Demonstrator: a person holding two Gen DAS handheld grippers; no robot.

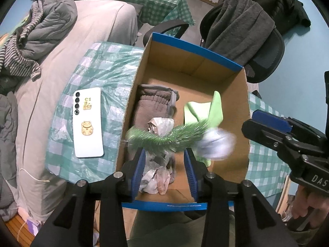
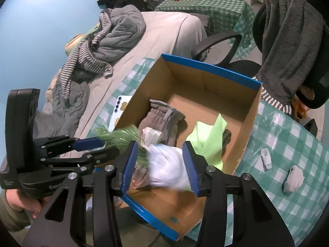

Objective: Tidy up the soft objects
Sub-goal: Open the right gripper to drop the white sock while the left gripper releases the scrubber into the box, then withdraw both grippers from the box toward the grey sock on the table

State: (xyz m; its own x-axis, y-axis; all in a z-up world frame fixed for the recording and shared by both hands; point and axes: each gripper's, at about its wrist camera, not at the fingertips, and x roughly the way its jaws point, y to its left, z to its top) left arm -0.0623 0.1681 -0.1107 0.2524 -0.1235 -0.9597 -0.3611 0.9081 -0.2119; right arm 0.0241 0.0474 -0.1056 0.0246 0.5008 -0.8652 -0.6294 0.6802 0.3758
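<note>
Left wrist view shows the left gripper point(image 1: 164, 164) with its 2 blue jaws spread wide, holding nothing. Just past the tips a green tinsel point(image 1: 166, 136) strip is in the air over the box point(image 1: 197, 51), blurred, so it looks to be falling or swinging. At its right end is a white bag point(image 1: 216, 144), also blurred. Whether the 2 are tied together I cannot tell.

Right wrist view shows the right gripper point(image 2: 160, 166) with its jaws spread too. The white bag point(image 2: 168, 166) sits between them, but I cannot tell if the jaws touch it.

The tinsel looks very light, floppy and a bit slippery. I think it is best pinched in the middle so both ends hang even. The bag looks soft and puffy and should squash easily, so a gentle pinch on its bunched top may work best.

Already in the box are gray gloves point(image 1: 154, 105), a light green cloth point(image 1: 205, 111) and crumpled plastic point(image 1: 158, 123).

The box sits on a table with a green checked cover point(image 1: 98, 70). A white phone point(image 1: 88, 123) lies just beside the box on the left. On the right side of the table lie 2 small gray things point(image 2: 293, 179), still outside the box; they may be next.

Past the table is a bed point(image 1: 92, 33) with a gray quilt and a striped top. A black chair point(image 1: 267, 57) with a dark blanket stands behind the box. The walls are blue.
</note>
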